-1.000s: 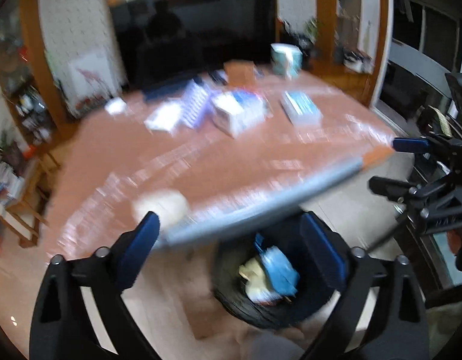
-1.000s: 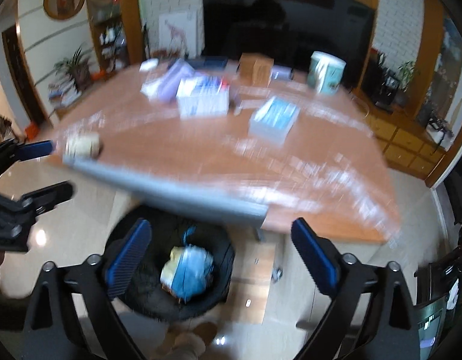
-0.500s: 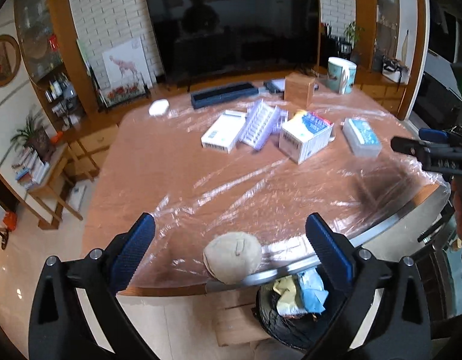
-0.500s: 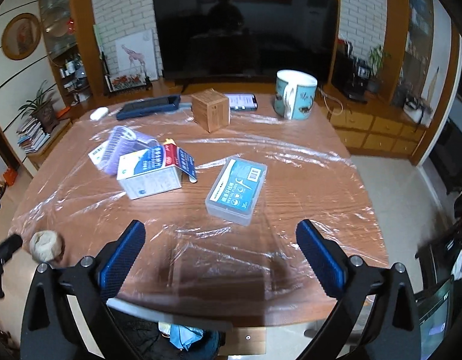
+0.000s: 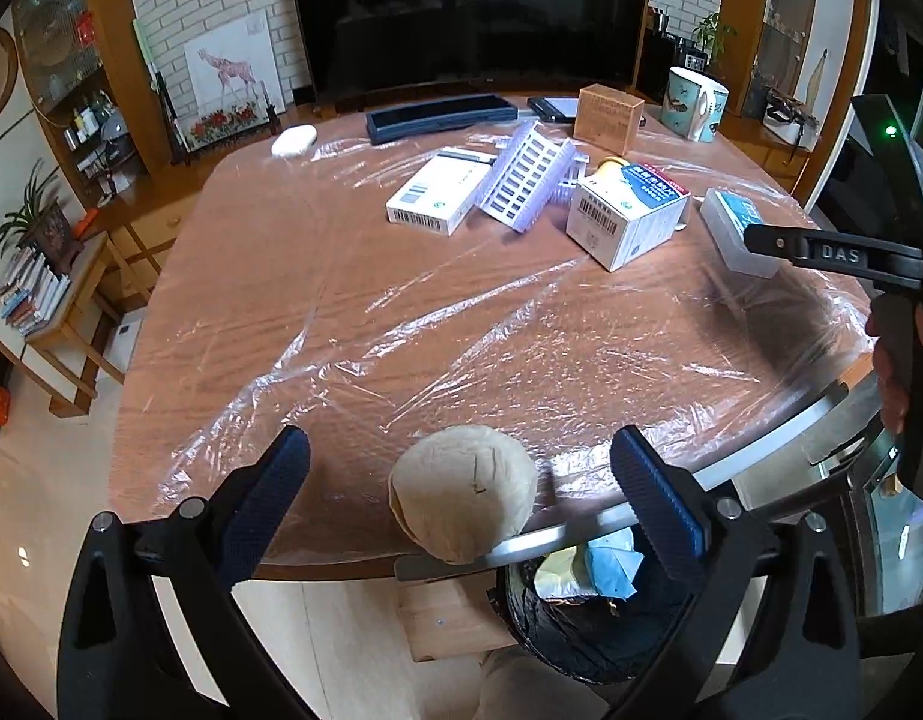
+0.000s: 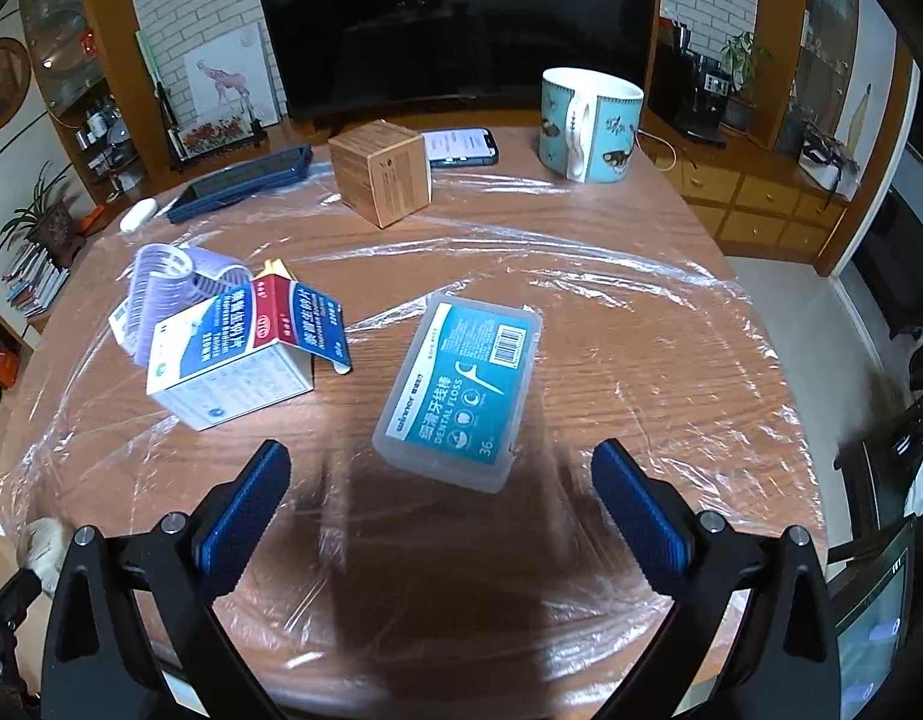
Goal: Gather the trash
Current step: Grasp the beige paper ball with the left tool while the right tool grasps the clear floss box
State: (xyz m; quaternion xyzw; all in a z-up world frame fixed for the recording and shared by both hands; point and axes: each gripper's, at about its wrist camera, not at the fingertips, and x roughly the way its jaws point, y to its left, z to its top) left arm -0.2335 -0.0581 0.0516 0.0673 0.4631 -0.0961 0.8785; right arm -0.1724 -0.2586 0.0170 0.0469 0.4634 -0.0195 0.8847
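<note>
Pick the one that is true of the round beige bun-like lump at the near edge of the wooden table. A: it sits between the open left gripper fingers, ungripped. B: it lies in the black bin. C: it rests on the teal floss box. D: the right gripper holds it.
A: the round beige lump sits on the table edge, with the left gripper fingers spread wide on either side of it.

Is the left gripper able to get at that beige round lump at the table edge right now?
Probably yes. The left gripper is open, with the beige round lump lying between its fingers at the table edge and nothing between them.
</note>
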